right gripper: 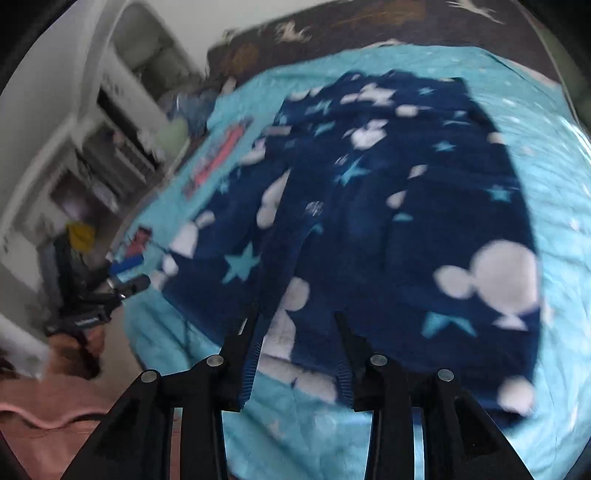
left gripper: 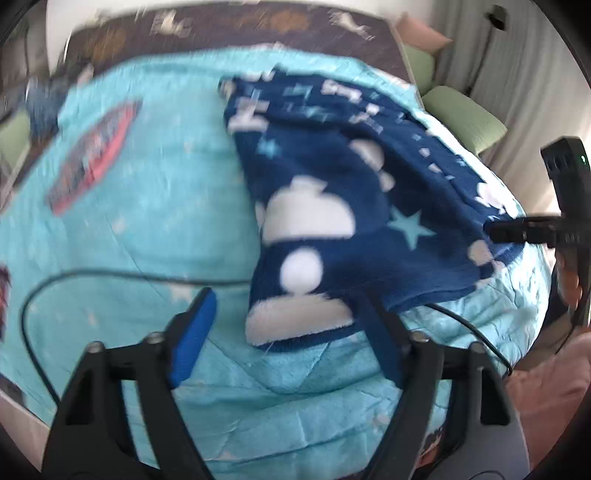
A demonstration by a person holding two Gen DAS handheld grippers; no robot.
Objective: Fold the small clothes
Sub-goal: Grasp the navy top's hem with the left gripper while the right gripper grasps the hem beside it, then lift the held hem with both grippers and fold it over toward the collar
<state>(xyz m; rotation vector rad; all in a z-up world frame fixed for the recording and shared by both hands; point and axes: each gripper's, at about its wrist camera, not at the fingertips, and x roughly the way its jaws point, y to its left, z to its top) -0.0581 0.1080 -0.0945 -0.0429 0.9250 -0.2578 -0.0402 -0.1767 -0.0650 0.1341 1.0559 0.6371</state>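
A small navy fleece garment (left gripper: 332, 192) with white shapes and pale blue stars lies on a turquoise bedspread (left gripper: 147, 206). My left gripper (left gripper: 288, 310) is open, its fingers either side of the garment's near corner. In the left wrist view my right gripper (left gripper: 495, 230) touches the garment's right edge. In the right wrist view the garment (right gripper: 388, 221) lies spread out, and my right gripper (right gripper: 299, 321) stands open over its near hem. My left gripper (right gripper: 129, 273) shows at the garment's left edge.
A black cable (left gripper: 110, 275) crosses the bedspread. Green and pink cushions (left gripper: 461, 114) sit at the far right. A dark patterned blanket (left gripper: 221, 26) lies behind. White shelves (right gripper: 110, 122) stand left of the bed. A pink sleeve (right gripper: 55, 406) is near.
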